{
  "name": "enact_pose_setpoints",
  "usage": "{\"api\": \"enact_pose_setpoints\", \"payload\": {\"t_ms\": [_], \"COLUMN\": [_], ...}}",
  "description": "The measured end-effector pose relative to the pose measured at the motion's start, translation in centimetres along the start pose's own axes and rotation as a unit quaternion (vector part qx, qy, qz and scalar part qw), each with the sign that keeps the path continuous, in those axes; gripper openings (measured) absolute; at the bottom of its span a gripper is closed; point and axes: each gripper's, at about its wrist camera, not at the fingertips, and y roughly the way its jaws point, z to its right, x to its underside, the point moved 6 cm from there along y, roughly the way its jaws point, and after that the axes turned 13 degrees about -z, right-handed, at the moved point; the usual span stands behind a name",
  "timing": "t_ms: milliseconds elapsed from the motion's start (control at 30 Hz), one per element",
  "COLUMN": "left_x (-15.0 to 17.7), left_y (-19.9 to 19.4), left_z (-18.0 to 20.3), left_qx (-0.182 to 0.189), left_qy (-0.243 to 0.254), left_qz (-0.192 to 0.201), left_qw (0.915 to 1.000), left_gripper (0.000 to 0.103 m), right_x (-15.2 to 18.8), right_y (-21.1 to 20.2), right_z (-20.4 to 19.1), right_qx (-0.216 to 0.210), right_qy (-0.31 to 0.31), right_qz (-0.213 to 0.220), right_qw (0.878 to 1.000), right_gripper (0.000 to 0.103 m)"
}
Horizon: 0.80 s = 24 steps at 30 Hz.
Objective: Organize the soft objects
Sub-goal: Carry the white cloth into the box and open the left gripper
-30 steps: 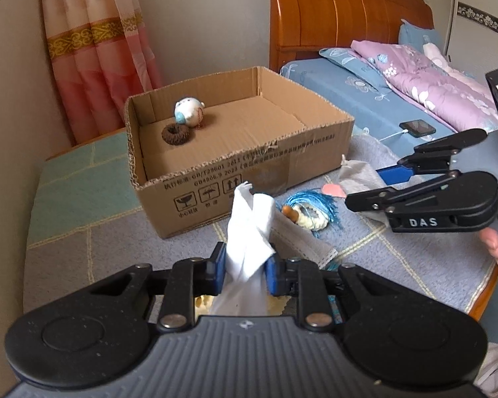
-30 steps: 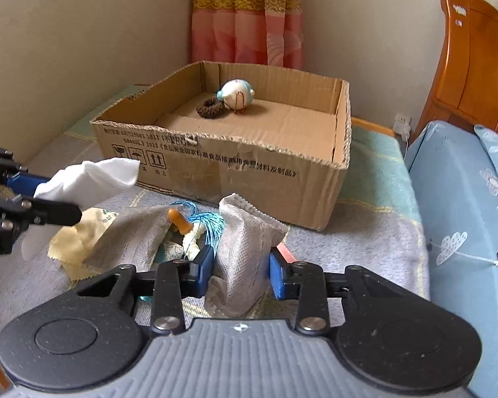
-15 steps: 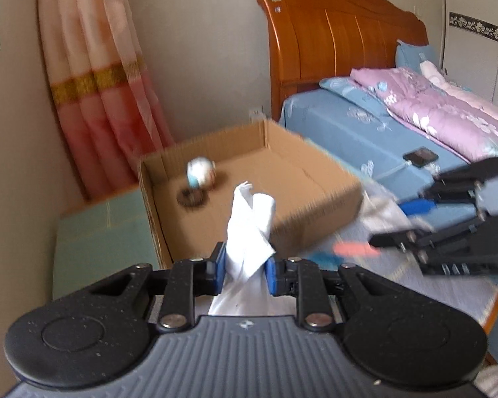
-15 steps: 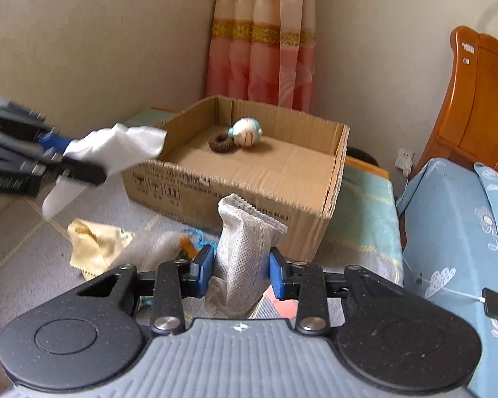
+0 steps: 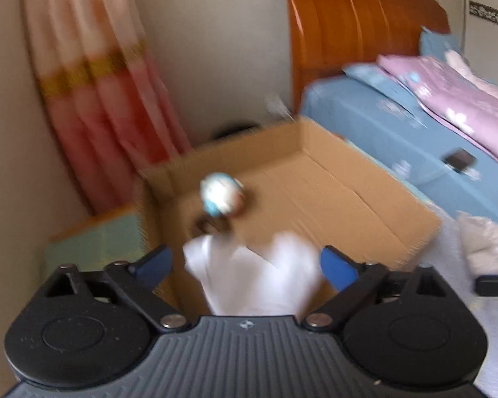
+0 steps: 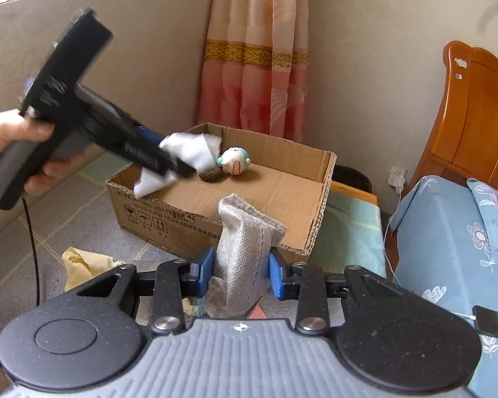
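left gripper (image 5: pixel 245 265): my left one's fingers (image 5: pixel 337 267) have just sprung wide apart, and from what I can see neither blue pad is pressing on anything anymore

white cloth (image 5: pixel 252 275): sitting loose between those spread left fingers, over the near-left corner of the box; from the right wrist view it's bunched at the left fingertips, hanging over the box's near-left wall. The left view is smeared, so I can't say if it still brushes a pad

right gripper (image 6: pixel 240 270): narrow gap here, both blue pads clamped onto the grey cloth, so that one's properly held

grey mesh cloth (image 6: pixel 245 248): standing up between the right fingers, top edge poking above them, in front of the box's near wall

cardboard box (image 6: pixel 315 229): straight ahead of both sets of fingers, open top, on the grey checked cover

round blue-and-white plush (image 6: pixel 234 162): inside the box toward the far side, just past the left fingertips

brown ring thing (image 6: pixel 210 175): touching or right beside the plush, also in the box; it's half hidden by the white cloth in the left view

yellow cloth (image 6: pixel 83 265): on the cover, down-left of the right fingers, outside the box

hand (image 6: pixel 20 142): gripping the left tool's handle, off to the left of my right fingers
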Motion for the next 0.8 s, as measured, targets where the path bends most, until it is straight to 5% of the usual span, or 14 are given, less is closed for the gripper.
{"api": "enact_pose_setpoints", "payload": {"t_ms": [433,800], "left_x": [4.2,8.0], "left_y": [-6.2,-9.6], "left_z": [-0.3,-0.1], "left_qx": [-0.016,-0.031], "left_qy": [-0.033,-0.087], "left_qz": [0.006,0.028], "left_qw": [0.9993,0.9953], "left_gripper": [0.098,0.102], "right_x": [-1.2,-6.4], "right_y": [-0.2,2.3], "right_z": [0.3,2.1], "right_qx": [0.008,0.017], "right_qy": [-0.005,-0.007], "right_qz": [0.010,0.000], "right_qw": [1.000,1.000], "right_gripper": [0.039,0.037]}}
